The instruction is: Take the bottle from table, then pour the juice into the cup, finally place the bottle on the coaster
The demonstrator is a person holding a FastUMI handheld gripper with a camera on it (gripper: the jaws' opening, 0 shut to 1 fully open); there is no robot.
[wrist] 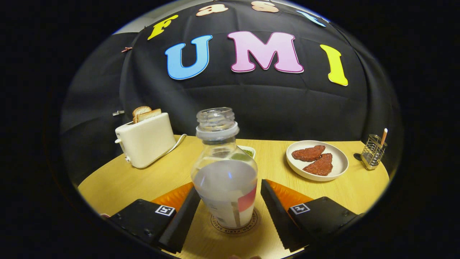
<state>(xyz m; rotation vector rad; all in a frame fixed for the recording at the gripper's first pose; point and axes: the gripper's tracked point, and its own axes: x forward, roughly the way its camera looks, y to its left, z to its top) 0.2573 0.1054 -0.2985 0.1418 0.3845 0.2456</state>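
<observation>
- At lower centre of the frame, the open-necked bottle stands upright on the round printed coaster, its base inside the coaster's ring.
- My gripper has its fingers spread apart on either side of the bottle; the left finger sits close against the bottle's side, while the right finger stands clear of it with a strip of table between. I would not call this a grip.
- The bottle holds pale liquid roughly to its shoulder, cap off, which fits a vessel set up for pouring.
- I judge the last step, the placing on the coaster, to be done or nearly so, the spread fingers suiting a release.
- On the wooden table, a cream toaster with two slices of bread sits at middle left, well clear of the work.
- At middle right, a white plate carries two reddish-brown patties; further right stands a wire holder.
- A small dish with something green peeks from behind the bottle; I can make out no cup.
</observation>
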